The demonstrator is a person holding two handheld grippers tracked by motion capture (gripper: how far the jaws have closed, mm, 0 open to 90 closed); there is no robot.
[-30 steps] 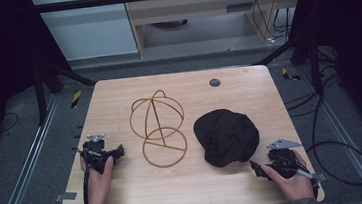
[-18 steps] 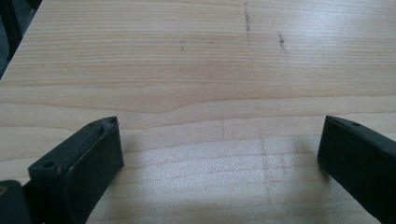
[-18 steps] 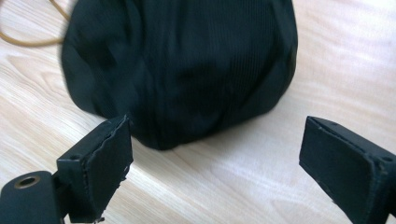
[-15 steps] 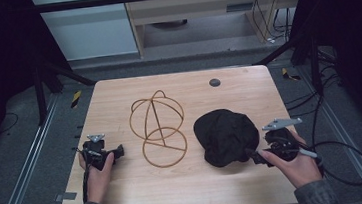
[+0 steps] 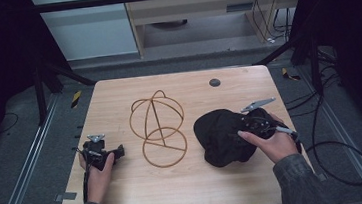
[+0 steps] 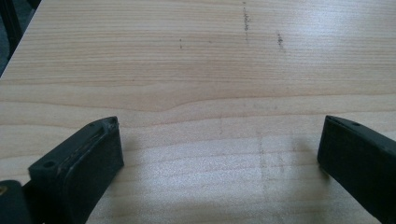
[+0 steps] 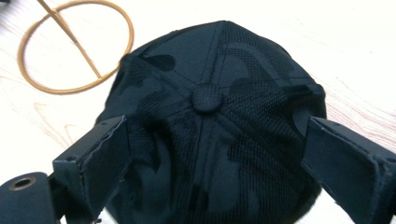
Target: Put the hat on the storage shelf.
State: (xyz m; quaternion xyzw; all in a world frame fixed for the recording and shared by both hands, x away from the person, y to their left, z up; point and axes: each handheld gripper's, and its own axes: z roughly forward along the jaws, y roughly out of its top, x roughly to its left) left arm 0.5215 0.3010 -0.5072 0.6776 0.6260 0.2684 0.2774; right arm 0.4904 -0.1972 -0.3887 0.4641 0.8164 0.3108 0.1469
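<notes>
In the high view we see the right gripper (image 5: 239,126) over the black fabric baseball cap (image 5: 220,138), which lies near the right edge of the light wooden tabletop (image 5: 196,181), approx. midway front to back. The right gripper view gives us what the high view can't: jaws spread wide, one on either side of the cap's crown, w/ the round top button (image 7: 207,98) between them. We can't tell whether the pads touch the fabric. It also shows mesh panels and a dark camo-like pattern on the cap (image 7: 219,130), and the flat ring base of the thin wooden wire-frame cap stand (image 7: 74,46) just beside the cap.

The high view shows the whole stand (image 5: 158,129), dome hoops over the ring base, at the tabletop's centre, near the cap but apart from it. The left gripper (image 5: 118,152) sits by the left edge, held in a hand (image 5: 98,173), well apart from the stand. The left gripper view adds that its jaws are wide apart w/ nothing between, just bare wood grain w/ faint pencil marks.

A small dark round disc (image 5: 214,82) lies toward the far right corner. Around the table: grey floor, black frame posts, cables at right, a pale cabinet and shelf unit at the back.
</notes>
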